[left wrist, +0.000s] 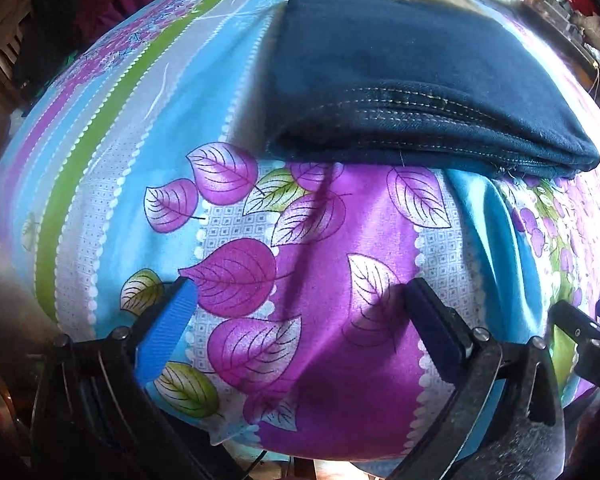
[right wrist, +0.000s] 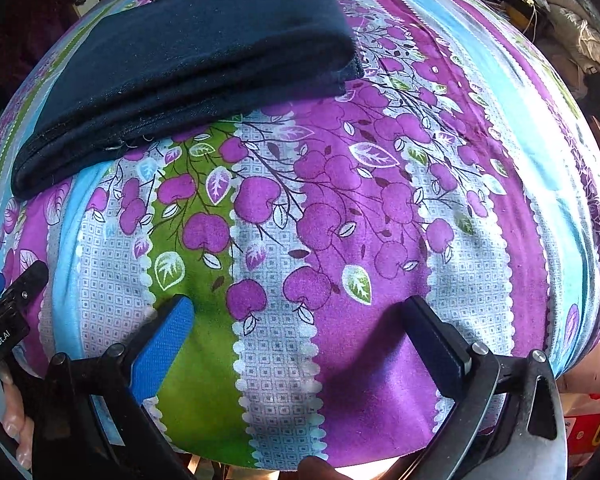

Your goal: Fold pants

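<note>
The dark blue denim pants (left wrist: 412, 80) lie folded into a thick flat stack on the flowered bedsheet (left wrist: 320, 248), hems and stitched seams facing me. In the right wrist view the same pants (right wrist: 188, 68) sit at the upper left. My left gripper (left wrist: 300, 296) hovers open over the sheet, short of the stack's near edge, nothing between its blue fingers (left wrist: 172, 332). My right gripper (right wrist: 300, 316) is also open and empty, over the bedsheet (right wrist: 380, 208) to the right of the pants. Each gripper shows at the edge of the other's view.
The bed's striped purple, blue and green sheet fills both views. Dark clothing (left wrist: 80, 12) hangs beyond the far left. Crumpled pale fabric and clutter (right wrist: 572, 24) lie past the right side. A person's fingers (right wrist: 16, 428) hold the left gripper's handle.
</note>
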`<action>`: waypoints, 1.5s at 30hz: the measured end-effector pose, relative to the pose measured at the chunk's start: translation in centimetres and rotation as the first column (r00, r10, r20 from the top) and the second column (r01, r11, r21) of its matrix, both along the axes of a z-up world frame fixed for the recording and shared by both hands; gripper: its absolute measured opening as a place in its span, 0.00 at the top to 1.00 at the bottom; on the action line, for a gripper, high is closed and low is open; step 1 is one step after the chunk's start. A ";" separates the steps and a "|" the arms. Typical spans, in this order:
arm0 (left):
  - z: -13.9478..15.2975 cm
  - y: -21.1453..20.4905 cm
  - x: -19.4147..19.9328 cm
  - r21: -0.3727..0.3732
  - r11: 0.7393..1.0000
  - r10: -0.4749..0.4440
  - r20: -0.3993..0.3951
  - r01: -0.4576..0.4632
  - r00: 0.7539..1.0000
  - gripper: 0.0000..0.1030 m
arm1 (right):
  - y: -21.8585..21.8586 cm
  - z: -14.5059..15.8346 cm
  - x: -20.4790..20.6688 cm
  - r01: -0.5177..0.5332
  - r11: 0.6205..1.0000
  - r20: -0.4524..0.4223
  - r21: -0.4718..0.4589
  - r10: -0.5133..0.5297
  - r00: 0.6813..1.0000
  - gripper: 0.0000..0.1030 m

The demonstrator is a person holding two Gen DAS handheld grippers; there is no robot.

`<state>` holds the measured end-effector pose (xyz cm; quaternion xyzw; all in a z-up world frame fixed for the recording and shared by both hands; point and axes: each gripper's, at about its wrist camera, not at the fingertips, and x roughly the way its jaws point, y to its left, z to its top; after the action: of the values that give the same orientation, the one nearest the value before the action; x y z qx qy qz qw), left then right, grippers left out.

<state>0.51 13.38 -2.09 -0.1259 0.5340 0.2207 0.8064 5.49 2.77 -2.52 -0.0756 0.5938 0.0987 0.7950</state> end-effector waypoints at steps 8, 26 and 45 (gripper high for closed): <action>-0.2 0.3 0.6 0.014 1.000 -0.024 -0.017 0.025 1.000 0.00 | -0.2 -0.2 -0.5 -0.001 1.000 0.029 0.003 0.001 1.000 0.00; 6.0 -0.8 0.2 0.132 0.991 -0.051 0.142 0.032 0.989 0.02 | 1.1 5.7 -1.1 0.008 1.000 0.142 0.003 -0.008 0.990 0.00; 10.1 -0.5 -0.4 0.143 0.990 -0.011 0.218 -0.021 0.976 0.02 | 3.8 12.5 -1.7 -0.072 0.997 0.310 -0.008 0.071 0.948 0.00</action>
<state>0.06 12.91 7.98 -0.0920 0.4248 0.2456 0.8665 3.79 6.57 9.95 -0.1103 0.4583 0.1155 0.8743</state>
